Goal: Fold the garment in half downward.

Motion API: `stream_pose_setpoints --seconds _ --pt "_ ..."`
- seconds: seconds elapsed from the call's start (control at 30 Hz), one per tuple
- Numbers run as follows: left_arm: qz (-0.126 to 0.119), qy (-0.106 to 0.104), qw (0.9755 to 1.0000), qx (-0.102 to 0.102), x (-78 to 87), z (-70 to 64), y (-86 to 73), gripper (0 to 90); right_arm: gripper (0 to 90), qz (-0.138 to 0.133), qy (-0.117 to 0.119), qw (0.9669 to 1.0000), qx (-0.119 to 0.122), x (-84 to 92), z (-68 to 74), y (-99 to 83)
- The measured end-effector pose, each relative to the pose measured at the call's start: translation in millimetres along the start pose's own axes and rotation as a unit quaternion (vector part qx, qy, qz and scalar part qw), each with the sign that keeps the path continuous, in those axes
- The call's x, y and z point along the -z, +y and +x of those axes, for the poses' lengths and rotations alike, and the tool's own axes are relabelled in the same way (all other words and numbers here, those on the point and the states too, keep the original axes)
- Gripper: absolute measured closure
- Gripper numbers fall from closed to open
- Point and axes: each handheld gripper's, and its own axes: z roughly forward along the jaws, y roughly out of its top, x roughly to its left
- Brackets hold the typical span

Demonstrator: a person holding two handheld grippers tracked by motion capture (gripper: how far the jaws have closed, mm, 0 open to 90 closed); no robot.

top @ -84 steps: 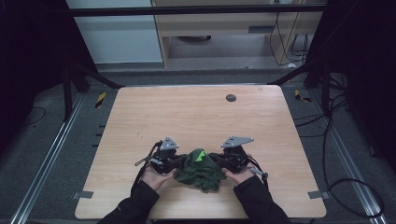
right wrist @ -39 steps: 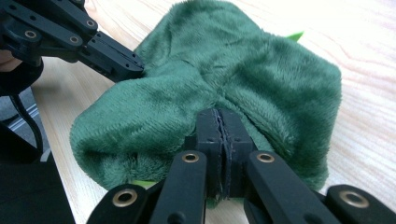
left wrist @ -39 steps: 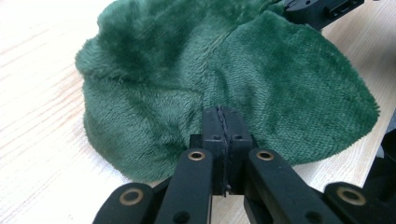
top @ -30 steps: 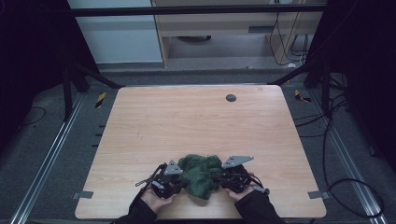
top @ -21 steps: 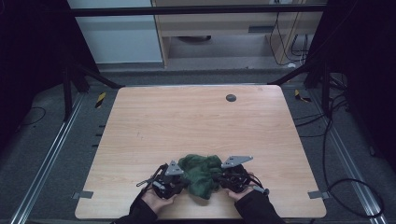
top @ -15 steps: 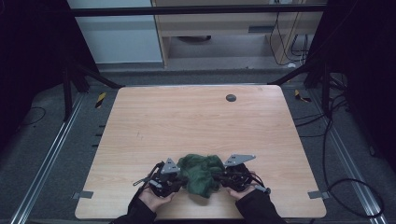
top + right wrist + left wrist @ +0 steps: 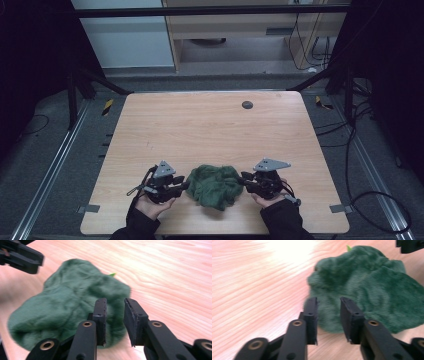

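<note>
A crumpled dark green fuzzy cloth [image 7: 215,186] lies in a heap on the wooden table [image 7: 200,130], close to its near edge. My left gripper [image 7: 185,186] sits just left of the heap, its tips at the cloth's edge. My right gripper [image 7: 243,181] sits just right of it. In the left gripper view the jaws [image 7: 328,301] have just been opening and stand apart, with the cloth [image 7: 372,290] just beyond them and nothing pinched. In the right gripper view the jaws [image 7: 115,302] have also just been opening over the cloth [image 7: 67,307], gripping nothing.
A small round black disc [image 7: 247,104] sits in the tabletop near the far edge. The other gripper shows in the upper corner of the left gripper view [image 7: 409,245] and of the right gripper view [image 7: 20,255]. Cables and metal rails lie on the floor around the table.
Both grippers have let go of the green cloth and drawn back outward to either side of it. The cloth now rests loose on the table between them.
</note>
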Motion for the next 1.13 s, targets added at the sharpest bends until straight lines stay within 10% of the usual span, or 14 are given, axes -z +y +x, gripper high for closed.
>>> stream_pose_setpoints --seconds 0.7,1.13 --pt "-0.009 0.093 0.995 0.035 15.2 61.1 -24.7 36.7 33.8 -0.019 -0.105 0.993 -0.05 12.9 -44.5 -12.1" --pt "-0.01 0.15 0.987 0.057 20.2 89.5 -34.6 28.1 22.4 -0.018 -0.147 0.9869 -0.065 15.4 -69.4 -22.4"
